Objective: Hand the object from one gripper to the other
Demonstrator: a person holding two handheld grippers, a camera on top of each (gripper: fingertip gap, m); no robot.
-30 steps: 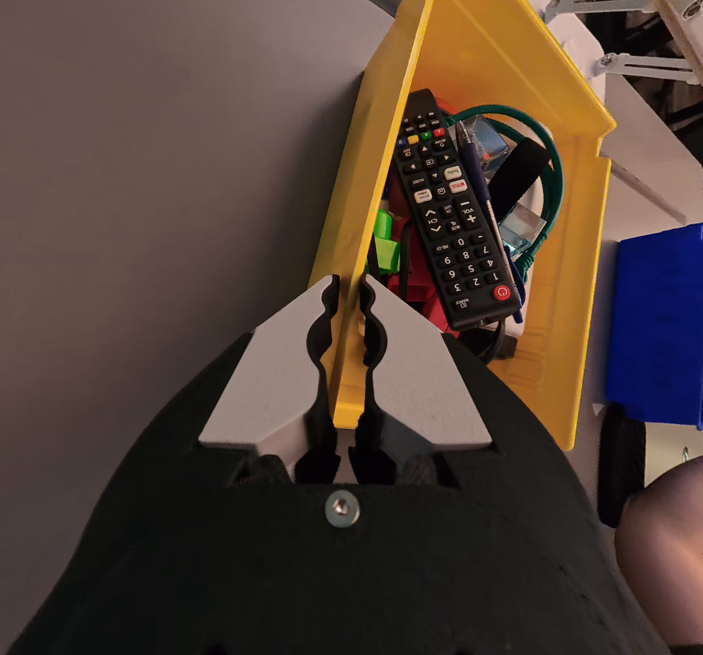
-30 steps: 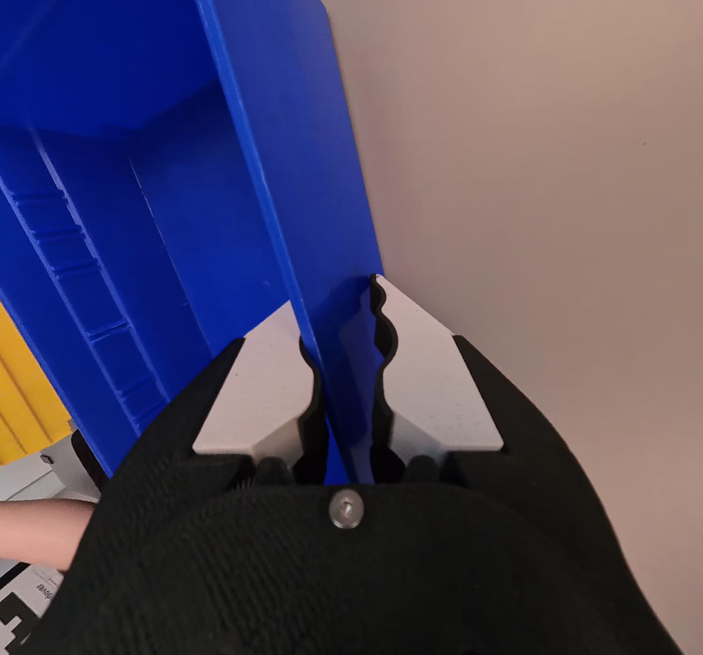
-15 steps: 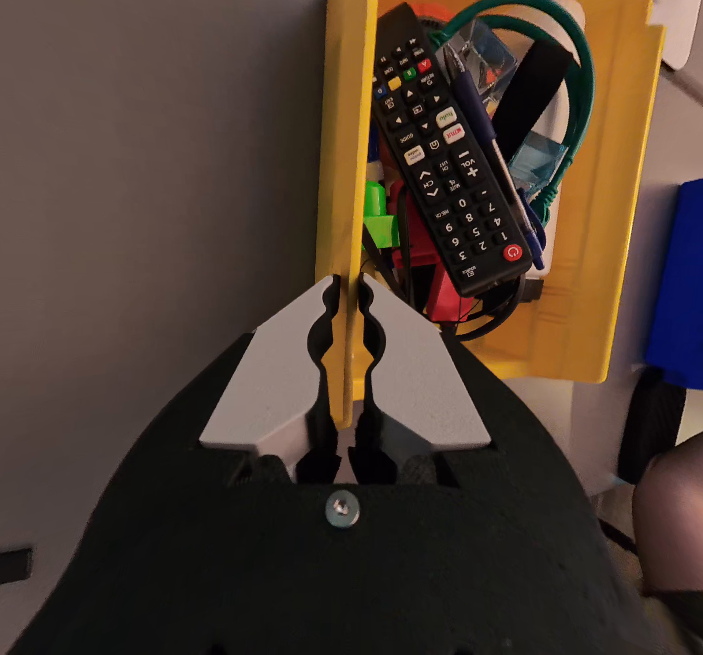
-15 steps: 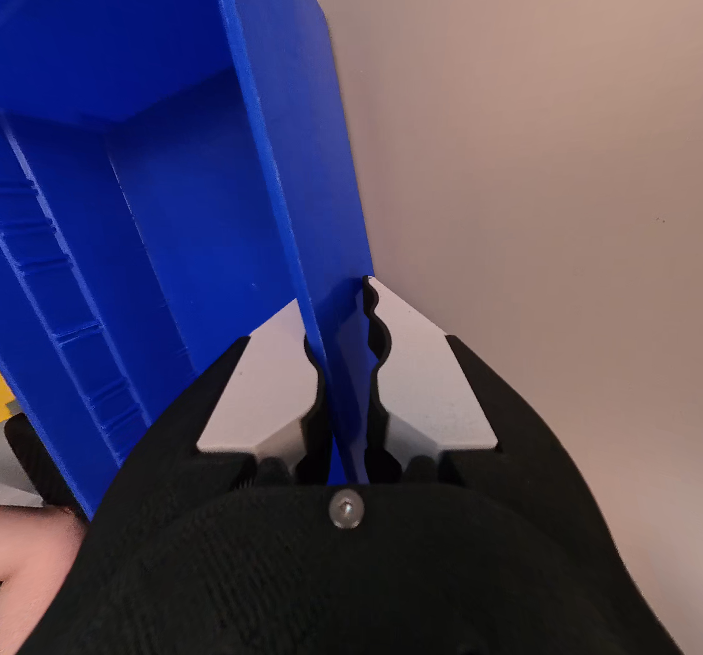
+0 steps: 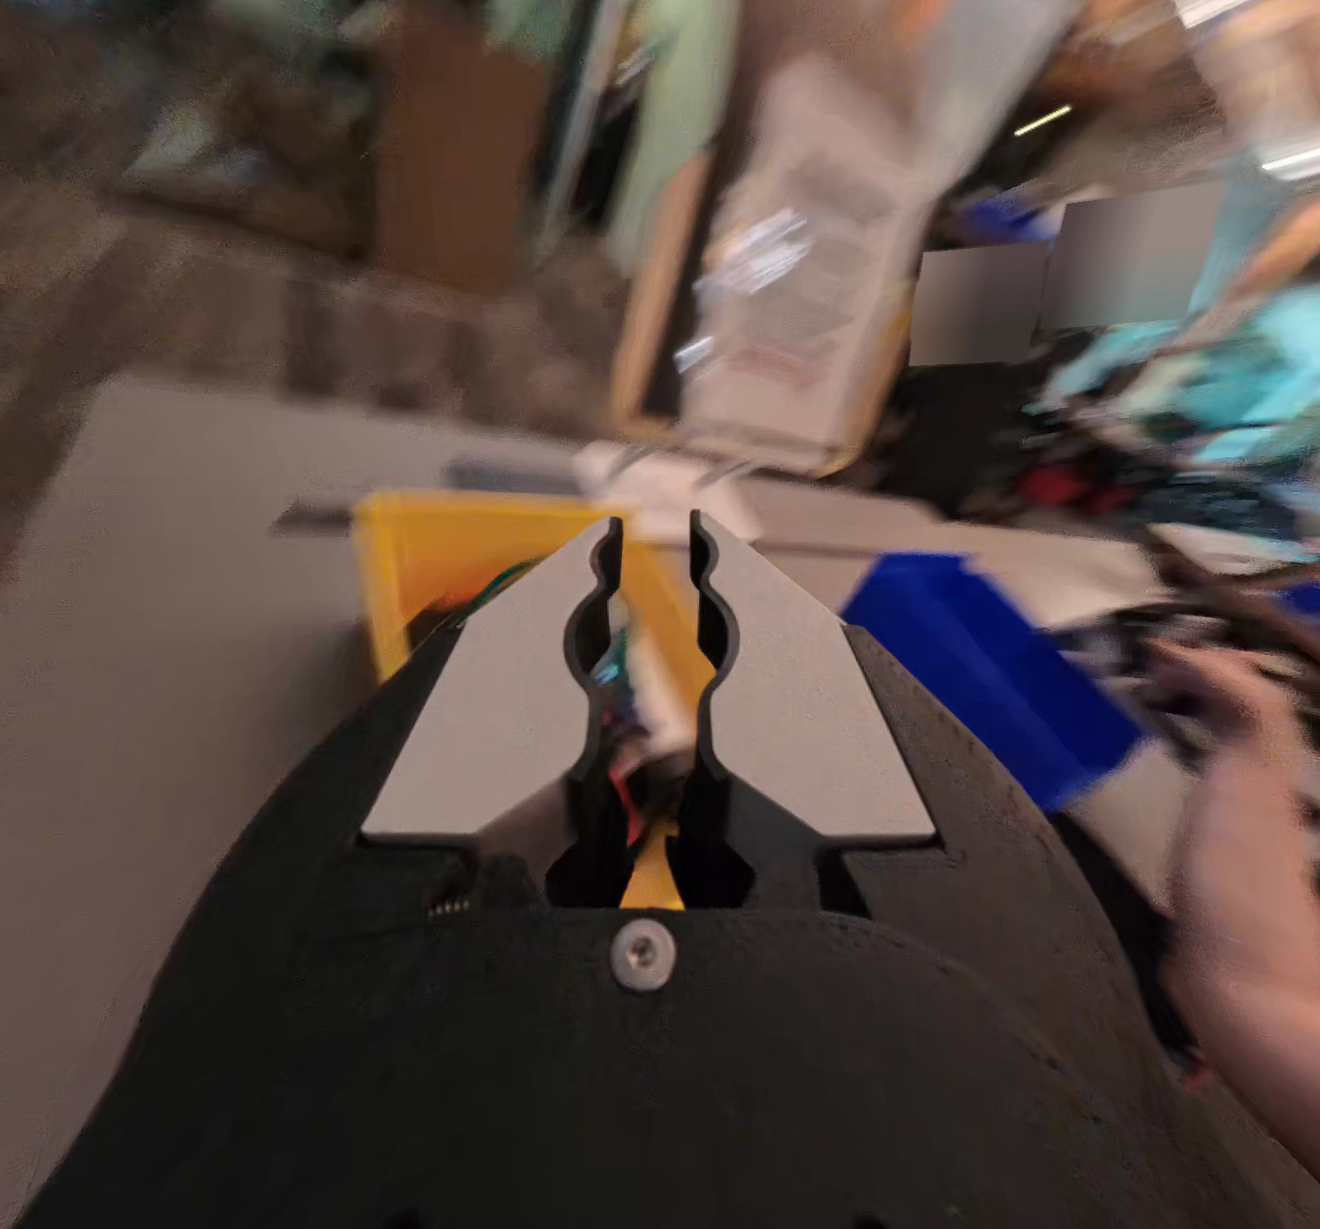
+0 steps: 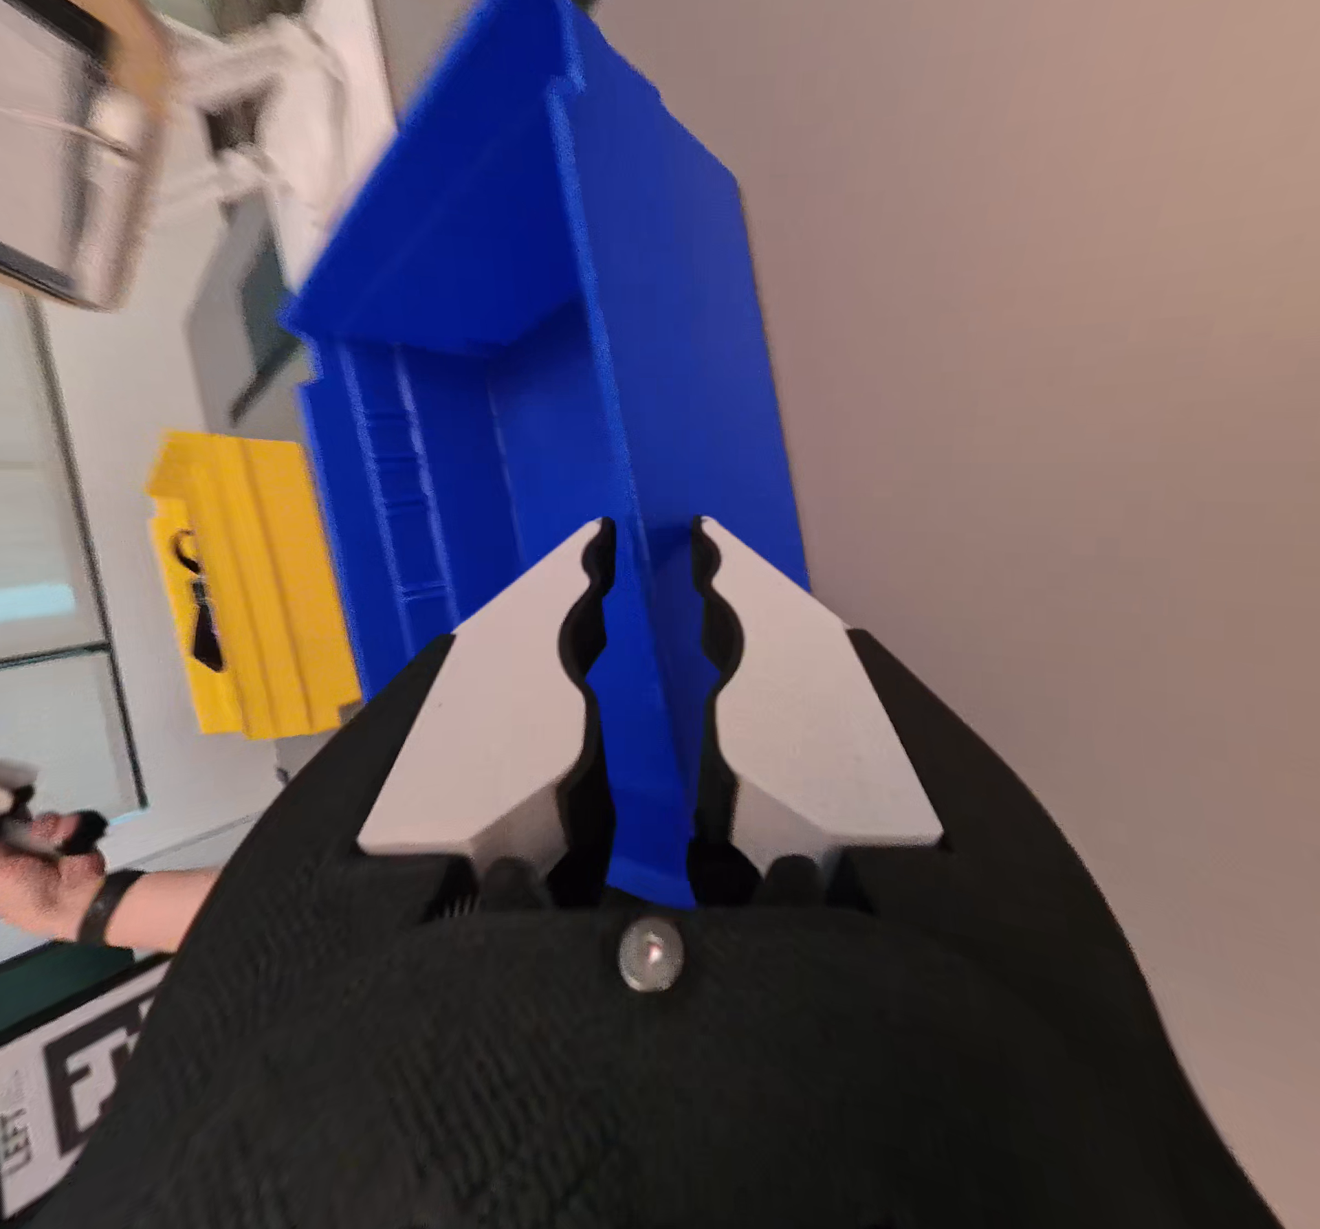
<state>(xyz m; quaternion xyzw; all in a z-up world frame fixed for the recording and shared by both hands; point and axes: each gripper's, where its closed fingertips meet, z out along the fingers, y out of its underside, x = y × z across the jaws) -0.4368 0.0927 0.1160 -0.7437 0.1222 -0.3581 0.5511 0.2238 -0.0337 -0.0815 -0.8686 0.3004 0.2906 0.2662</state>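
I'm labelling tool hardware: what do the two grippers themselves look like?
Both match. The left gripper and right gripper each have two pale grey wedge-shaped fingers with wavy black inner pads, on a rounded matte black body with one silver screw at the centre.

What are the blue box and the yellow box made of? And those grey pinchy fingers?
The blue box looks like hard moulded plastic: one even colour, thin straight walls, ribbed side. The yellow box looks the same, with stepped moulded ridges. The grey fingers look like matte plastic or painted metal, flat and dull; I cannot tell which.
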